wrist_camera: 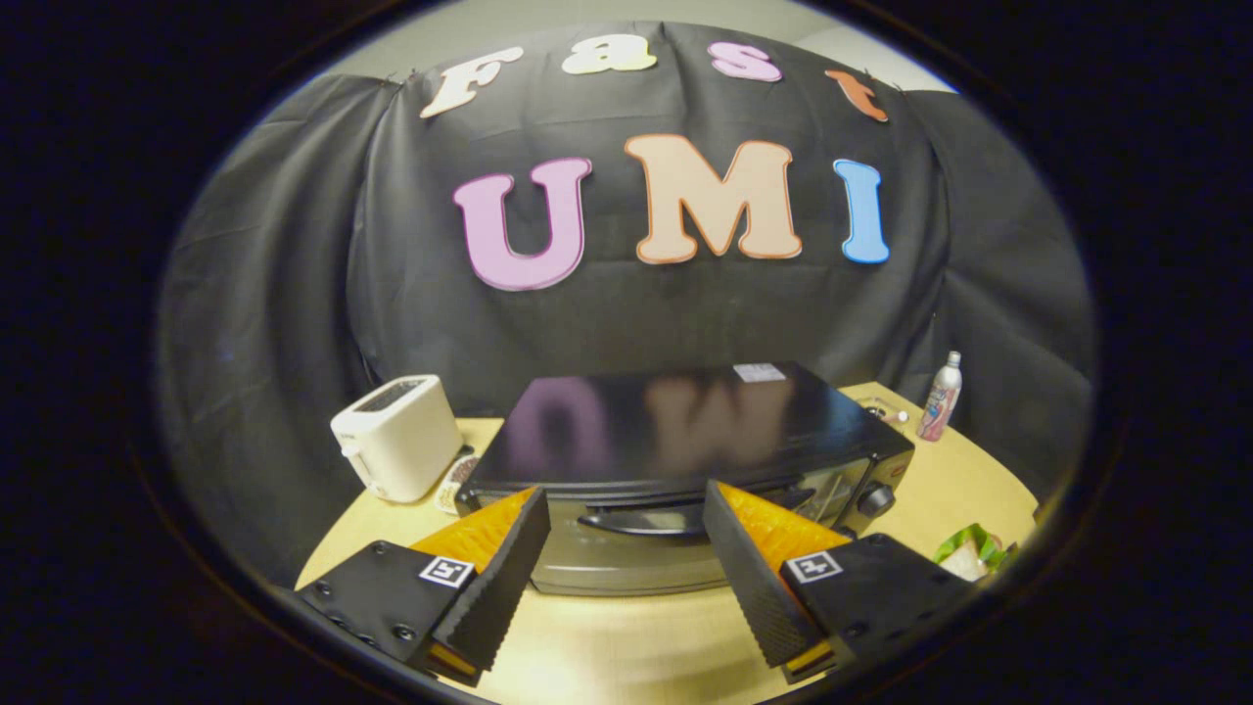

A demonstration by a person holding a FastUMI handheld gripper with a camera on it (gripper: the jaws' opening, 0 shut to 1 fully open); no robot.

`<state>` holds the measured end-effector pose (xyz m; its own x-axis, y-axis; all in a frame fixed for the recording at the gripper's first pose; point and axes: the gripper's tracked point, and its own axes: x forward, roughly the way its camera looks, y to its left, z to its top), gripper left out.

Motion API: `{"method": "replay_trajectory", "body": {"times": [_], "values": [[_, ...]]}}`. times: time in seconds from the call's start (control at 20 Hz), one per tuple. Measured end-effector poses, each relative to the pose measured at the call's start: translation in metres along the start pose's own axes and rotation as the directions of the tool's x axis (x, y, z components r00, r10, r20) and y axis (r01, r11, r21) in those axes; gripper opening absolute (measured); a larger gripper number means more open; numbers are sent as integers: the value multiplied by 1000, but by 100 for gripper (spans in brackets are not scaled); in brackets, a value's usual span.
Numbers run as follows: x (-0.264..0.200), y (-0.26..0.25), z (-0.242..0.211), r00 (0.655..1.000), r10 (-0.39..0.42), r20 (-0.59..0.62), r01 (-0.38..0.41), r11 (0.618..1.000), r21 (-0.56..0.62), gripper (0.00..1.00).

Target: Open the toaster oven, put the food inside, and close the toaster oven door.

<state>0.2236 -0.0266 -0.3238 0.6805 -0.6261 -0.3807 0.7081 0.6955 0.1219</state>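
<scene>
A black toaster oven (675, 431) stands on the round wooden table (646, 646), its door closed. The dark curved door handle (641, 524) runs across the top of the door, just ahead of the fingers and in the gap between them. My gripper (626, 499) hovers in front of the door with its fingers wide apart and nothing held. The food (969, 553), something pale with green leaves or wrapping, lies on the table beyond the right finger.
A white pop-up toaster (396, 438) stands left of the oven, with a small round item (452, 482) beside it. A pale spray bottle (941, 397) stands behind the oven's right side. The oven's knob (874, 500) faces front right.
</scene>
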Motion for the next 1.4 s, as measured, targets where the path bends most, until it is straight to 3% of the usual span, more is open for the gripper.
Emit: {"method": "replay_trajectory", "body": {"times": [0.2, 0.4, 0.45, 0.55, 0.6, 0.7, 0.85, 1.1, 1.2, 1.4], "values": [[-1, -1, -4, 1000, -3, -9, 2, 1000, -30, 93], [-8, -20, -10, 996, -92, -12, 91, 993, -72, 88], [-12, -20, -46, 985, -90, -145, 82, 995, -56, 87], [-31, -14, -145, 908, -72, -412, 52, 997, -61, 86], [-43, -14, -174, 885, -83, -457, 37, 993, -108, 85], [-56, 0, -184, 887, -57, -457, 9, 994, -106, 85], [-70, 18, -153, 920, -6, -392, -10, 999, -39, 87], [-52, 16, -35, 985, -12, -170, -4, 996, -94, 88], [-35, 10, -1, 995, -13, -98, 3, 995, -99, 88], [4, -1, 23, 999, -19, -39, 16, 998, -61, 88]]}}
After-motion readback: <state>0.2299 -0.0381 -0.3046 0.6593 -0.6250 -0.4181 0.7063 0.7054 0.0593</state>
